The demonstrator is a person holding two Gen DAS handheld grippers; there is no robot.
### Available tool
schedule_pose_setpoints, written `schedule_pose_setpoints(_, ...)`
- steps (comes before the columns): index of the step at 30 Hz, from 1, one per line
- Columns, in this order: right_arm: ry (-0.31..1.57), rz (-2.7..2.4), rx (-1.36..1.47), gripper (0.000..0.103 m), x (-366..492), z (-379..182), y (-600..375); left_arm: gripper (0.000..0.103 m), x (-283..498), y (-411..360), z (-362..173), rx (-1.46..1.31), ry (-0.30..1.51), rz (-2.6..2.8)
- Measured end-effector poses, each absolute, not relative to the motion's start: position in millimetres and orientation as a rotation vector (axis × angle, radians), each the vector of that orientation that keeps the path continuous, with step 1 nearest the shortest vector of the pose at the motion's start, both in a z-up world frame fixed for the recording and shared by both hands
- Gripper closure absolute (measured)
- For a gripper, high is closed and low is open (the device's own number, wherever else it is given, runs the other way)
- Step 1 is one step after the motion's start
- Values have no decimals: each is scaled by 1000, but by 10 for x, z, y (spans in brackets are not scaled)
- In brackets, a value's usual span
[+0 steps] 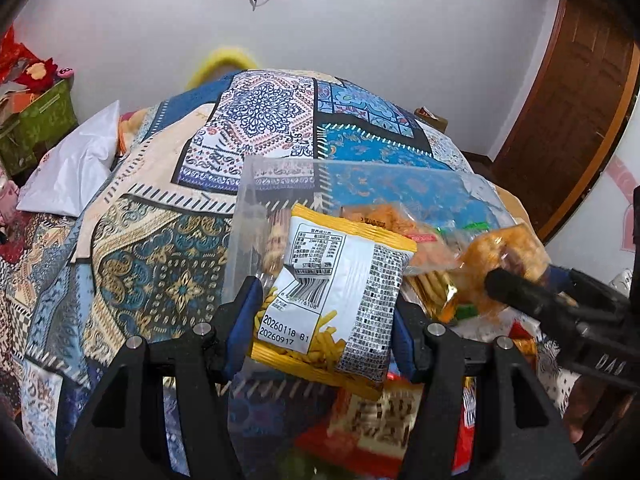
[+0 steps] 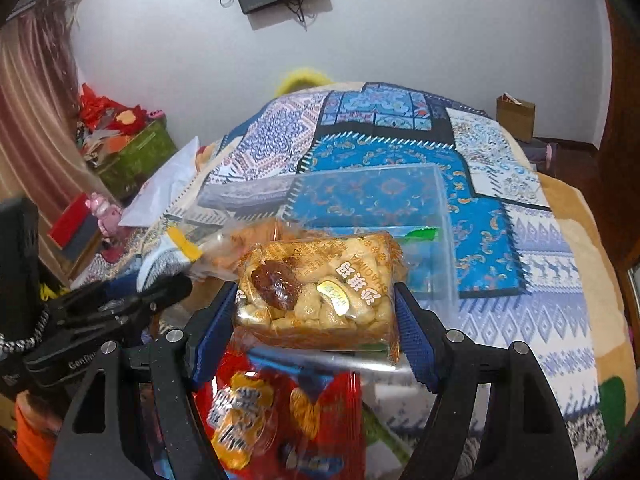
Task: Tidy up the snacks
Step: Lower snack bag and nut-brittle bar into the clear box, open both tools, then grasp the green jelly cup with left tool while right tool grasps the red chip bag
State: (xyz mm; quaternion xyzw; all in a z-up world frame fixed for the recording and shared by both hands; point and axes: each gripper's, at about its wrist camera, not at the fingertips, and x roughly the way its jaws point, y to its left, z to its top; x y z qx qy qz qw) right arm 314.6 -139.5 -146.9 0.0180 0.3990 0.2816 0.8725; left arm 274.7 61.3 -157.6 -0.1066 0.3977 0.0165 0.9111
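While we hold the left gripper (image 1: 326,312) clamped on a yellow-and-white fries packet (image 1: 332,304), its barcode side facing us, the right gripper (image 2: 316,308) grips a clear-wrapped golden puffed-rice cake (image 2: 320,292). Ahead of both fingers stands a clear plastic box (image 2: 380,200) on the patterned blue patchwork bedspread (image 1: 160,240); below the right fingers lies a red snack bag (image 2: 280,412).
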Motion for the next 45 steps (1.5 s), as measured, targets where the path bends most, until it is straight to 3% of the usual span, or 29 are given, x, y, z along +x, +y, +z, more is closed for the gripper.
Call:
schedule_pose_setpoints(12, 850, 569, 15, 30, 3263, -1582, -1365, 43, 2923, 584, -1659, -145, 830, 62)
schedule_pose_setpoints(16, 864, 564, -15, 29, 3208, -1571, -1369, 34, 2868, 560, -1655, -117, 841, 65)
schedule_pose_setpoints(29, 876, 562, -7, 28, 3031, -1417, -1573, 34, 2479, 649, -1345, -184, 817, 38)
schedule_pose_setpoints(33, 860, 565, -4, 22, 2921, -1377, -1630, 33, 2305, 664, -1288, -184, 812, 39)
schedule_pose_setpoints(45, 979, 593, -22, 20, 2726, -1802, -1543, 31, 1855, 600, -1681, -205, 927, 16)
